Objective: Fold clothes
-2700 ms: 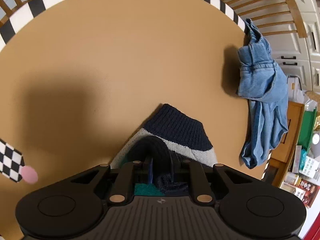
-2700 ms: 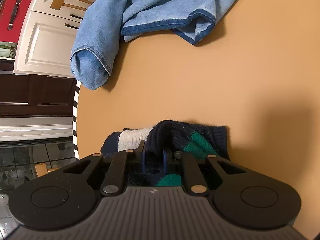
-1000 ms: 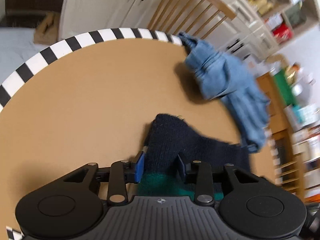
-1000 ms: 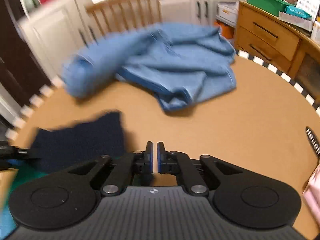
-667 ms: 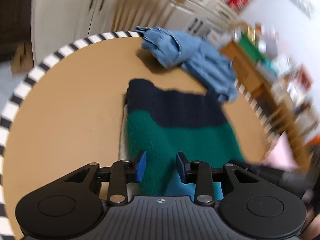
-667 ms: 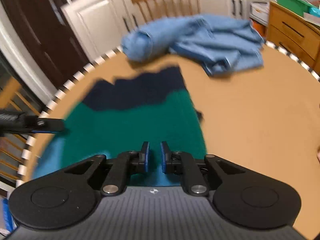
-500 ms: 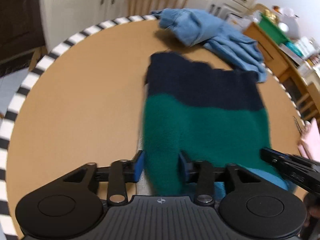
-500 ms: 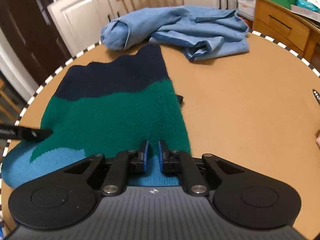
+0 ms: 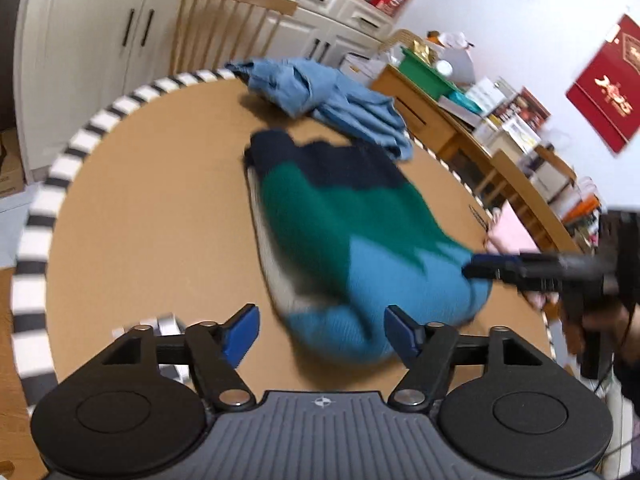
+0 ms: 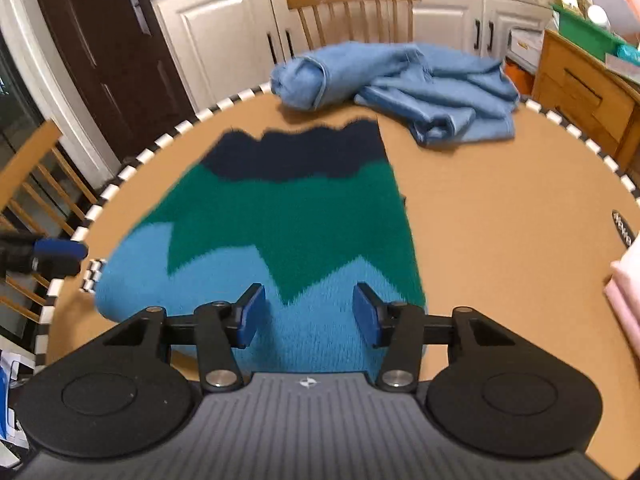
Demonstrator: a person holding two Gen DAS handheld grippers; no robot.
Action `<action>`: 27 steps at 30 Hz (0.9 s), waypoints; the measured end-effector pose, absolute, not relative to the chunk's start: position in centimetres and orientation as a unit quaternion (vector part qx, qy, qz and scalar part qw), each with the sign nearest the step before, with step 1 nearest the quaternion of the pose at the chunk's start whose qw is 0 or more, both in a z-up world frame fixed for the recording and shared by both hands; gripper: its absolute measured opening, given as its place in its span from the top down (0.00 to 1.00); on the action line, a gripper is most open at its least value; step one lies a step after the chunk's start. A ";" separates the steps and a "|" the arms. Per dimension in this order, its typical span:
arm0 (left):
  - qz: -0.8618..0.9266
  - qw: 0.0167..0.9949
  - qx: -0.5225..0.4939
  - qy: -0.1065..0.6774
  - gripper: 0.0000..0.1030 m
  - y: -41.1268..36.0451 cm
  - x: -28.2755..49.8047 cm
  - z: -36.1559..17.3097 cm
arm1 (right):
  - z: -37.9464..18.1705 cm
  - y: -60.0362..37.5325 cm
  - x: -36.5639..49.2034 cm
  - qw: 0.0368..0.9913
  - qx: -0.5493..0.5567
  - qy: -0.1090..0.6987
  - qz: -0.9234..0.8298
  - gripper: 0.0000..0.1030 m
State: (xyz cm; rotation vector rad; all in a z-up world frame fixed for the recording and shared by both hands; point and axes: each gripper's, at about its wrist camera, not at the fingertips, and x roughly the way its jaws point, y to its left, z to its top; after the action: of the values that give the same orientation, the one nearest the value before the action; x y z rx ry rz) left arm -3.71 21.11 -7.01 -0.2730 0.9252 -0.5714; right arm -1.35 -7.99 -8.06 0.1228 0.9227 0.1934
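A knitted sweater point(image 10: 288, 216) with navy, green and light-blue zigzag bands lies spread on the round tan table point(image 10: 500, 216). It also shows in the left wrist view point(image 9: 348, 220), blurred. My right gripper point(image 10: 306, 314) is open over its light-blue near edge. My left gripper point(image 9: 322, 334) is open at the sweater's near light-blue end. The right gripper shows in the left wrist view point(image 9: 504, 266), and the left gripper shows at the left edge of the right wrist view point(image 10: 60, 249).
A crumpled light-blue denim garment point(image 10: 400, 76) lies at the table's far edge, also in the left wrist view point(image 9: 328, 96). A pink folded item point(image 10: 626, 284) sits at the right edge. Wooden chairs point(image 10: 352, 12) and cabinets surround the table, which has a black-and-white checkered rim point(image 9: 36, 220).
Both grippers have let go of the sweater and opened wide. The sweater went from bunched up to spread flat on the table. Both grippers have drawn back toward its near edge.
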 end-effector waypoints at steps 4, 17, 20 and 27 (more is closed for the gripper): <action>-0.321 0.849 -0.119 0.403 0.44 20.2 -4.8 -8.3 | -8.5 -8.6 -0.2 0.882 0.086 0.456 0.084 0.51; -0.428 0.793 -0.082 0.427 0.46 17.6 -4.0 -9.6 | -11.2 -7.5 1.0 0.853 0.088 0.513 0.047 0.47; -0.446 0.784 -0.058 0.427 0.47 17.1 -5.8 -10.1 | -11.8 -7.3 1.2 0.855 0.090 0.509 0.030 0.46; -0.475 0.788 0.043 0.388 0.47 14.6 -10.1 -9.9 | -12.4 -5.9 2.0 0.851 0.058 0.522 0.009 0.44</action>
State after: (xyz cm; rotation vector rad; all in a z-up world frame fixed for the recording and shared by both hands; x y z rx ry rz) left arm -10.14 14.61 -9.88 0.0921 0.8363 -1.0236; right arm 2.04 -5.88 -12.37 0.1227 1.0999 0.0195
